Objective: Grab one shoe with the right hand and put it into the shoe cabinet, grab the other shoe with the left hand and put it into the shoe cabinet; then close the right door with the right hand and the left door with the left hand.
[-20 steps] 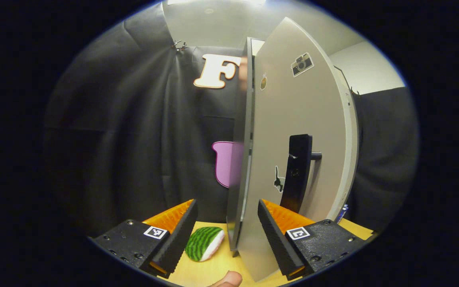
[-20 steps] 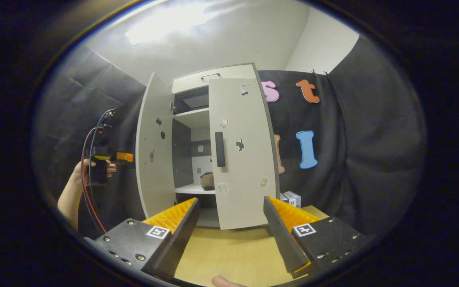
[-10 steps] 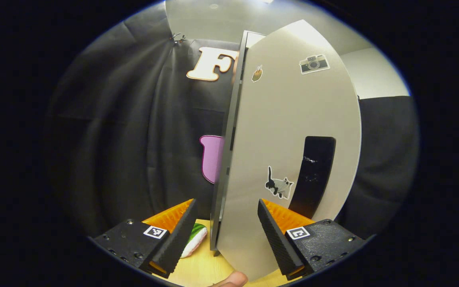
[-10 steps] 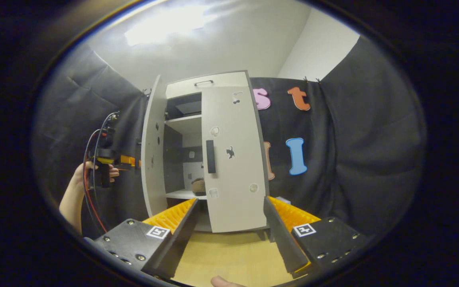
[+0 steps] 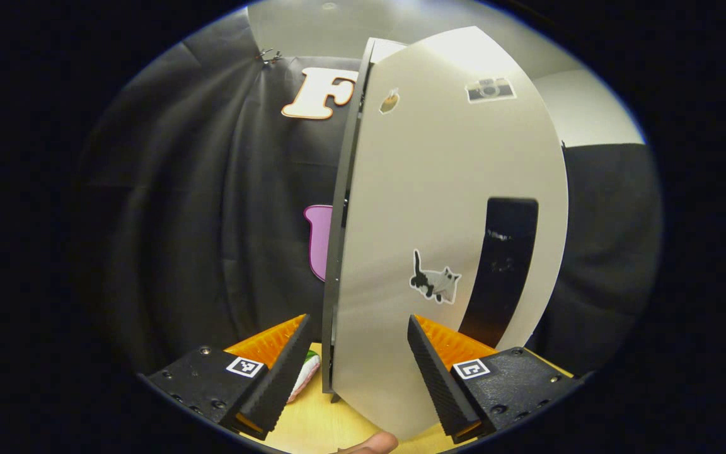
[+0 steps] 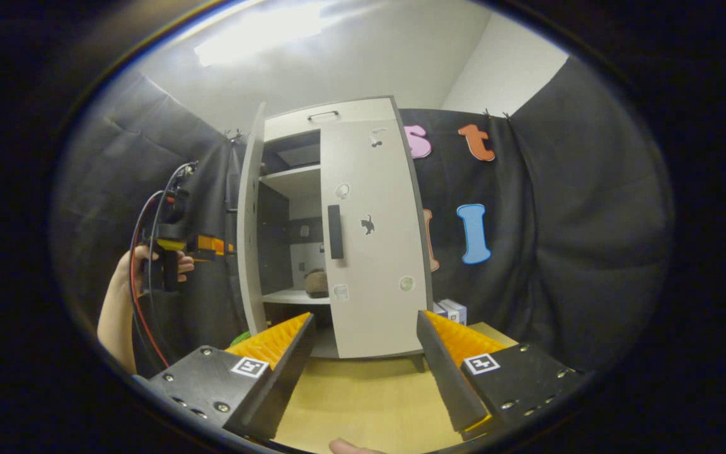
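Note:
The pale shoe cabinet stands at the back of the table. Its right door, with a black handle, lies flat against the front. The left door stands ajar, nearly edge-on. Through the gap a brown shoe rests on a shelf. A hand holds my left gripper at the left door's outer face. In the left gripper view that door, with its black handle, looms close. My left gripper is open, its fingers on either side of the door's lower part. My right gripper hangs open and empty in front of the cabinet.
The cabinet stands on a wooden table. A watermelon-patterned object lies by the cabinet's left foot. Small white boxes sit to the cabinet's right. Black cloth walls surround the booth.
The left door has swung further towards the cabinet, with my left gripper following its outer face. The gap onto the shelves has narrowed. My right gripper has barely shifted.

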The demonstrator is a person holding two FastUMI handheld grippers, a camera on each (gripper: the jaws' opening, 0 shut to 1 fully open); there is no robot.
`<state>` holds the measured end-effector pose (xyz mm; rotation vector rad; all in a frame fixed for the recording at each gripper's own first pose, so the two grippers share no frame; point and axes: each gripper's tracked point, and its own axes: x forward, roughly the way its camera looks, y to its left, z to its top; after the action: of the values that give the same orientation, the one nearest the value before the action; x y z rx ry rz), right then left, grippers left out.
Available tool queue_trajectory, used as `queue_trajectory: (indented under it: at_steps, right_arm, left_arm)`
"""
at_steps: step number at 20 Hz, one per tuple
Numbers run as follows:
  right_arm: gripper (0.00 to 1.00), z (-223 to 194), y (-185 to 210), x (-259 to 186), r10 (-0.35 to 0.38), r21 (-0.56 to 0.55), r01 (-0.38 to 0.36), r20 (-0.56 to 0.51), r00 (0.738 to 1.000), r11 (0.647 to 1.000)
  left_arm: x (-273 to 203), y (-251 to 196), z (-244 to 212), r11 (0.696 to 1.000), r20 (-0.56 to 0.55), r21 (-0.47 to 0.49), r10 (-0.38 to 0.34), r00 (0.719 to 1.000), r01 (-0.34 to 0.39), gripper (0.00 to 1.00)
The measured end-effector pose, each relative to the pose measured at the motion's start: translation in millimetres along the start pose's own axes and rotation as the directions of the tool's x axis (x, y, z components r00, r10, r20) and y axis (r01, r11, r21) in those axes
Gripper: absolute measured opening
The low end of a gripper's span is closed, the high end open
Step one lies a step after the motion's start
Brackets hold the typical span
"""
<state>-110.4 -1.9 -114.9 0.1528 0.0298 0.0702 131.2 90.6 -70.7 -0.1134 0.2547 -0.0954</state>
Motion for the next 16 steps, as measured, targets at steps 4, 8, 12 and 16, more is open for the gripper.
queue_trajectory:
  at_steps: [4, 8, 12, 16]
  right_arm:
    - [0.97, 1.9, -11.1, -0.5, -0.031, -0.001, 0.031, 0.009, 0.999, 1.0]
    - [0.97, -1.7, -22.6, -0.9, -0.071, -0.031, 0.071, -0.002, 0.997, 0.997]
    - [0.94, -3.1, -24.4, -1.3, -0.073, -0.029, 0.073, -0.011, 0.997, 0.997]
    - [0.97, -0.7, -24.1, -2.4, -0.077, -0.026, 0.076, -0.01, 0.997, 0.997]
  left_arm:
    - [10.7, -18.9, -1.1, 1.0, 0.01, 0.014, -0.022, 1.0, 0.022, 0.94]
    - [11.0, -32.9, -11.0, 0.999, -0.012, 0.035, -0.018, 1.0, 0.018, 0.96]
    - [1.1, -38.2, -13.0, 0.999, 0.005, 0.046, 0.008, 1.0, -0.008, 0.97]
    - [-22.7, -42.4, -4.2, 0.999, 0.056, 0.039, 0.014, 0.998, -0.016, 0.97]
